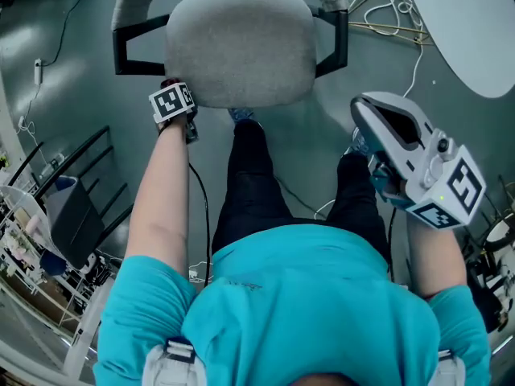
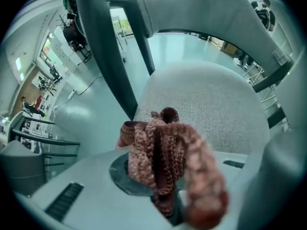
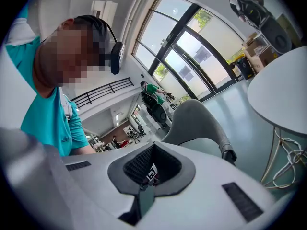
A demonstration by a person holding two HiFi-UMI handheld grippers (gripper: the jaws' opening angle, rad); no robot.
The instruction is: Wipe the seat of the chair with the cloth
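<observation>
The cloth (image 2: 163,162), a red-brown knitted piece, is bunched and clamped between the 2 fingers of the left gripper (image 1: 175,103), with a loose fold hanging off the right fingertip. The seat (image 2: 211,109) begins directly ahead of these fingertips. In the head view the gripper sits at the near-left edge of the seat (image 1: 241,43), so the cloth is at the rim, and contact with the fabric cannot be confirmed. This position likely suits a stroke starting from the rim. The right gripper (image 1: 386,123) is held raised and well clear of the chair. Its fingers are together with nothing between them, and it points toward a window and a second chair (image 3: 196,121), which keeps it out of the wiping path. Ahead of the left fingertips the grey pad is bare from edge to edge. To their left, 1 black armrest support (image 2: 108,56) rises close by and limits sideways travel. The opposite armrest (image 1: 334,39) bounds the far side. The backrest (image 2: 211,8) closes the space beyond the seat.
</observation>
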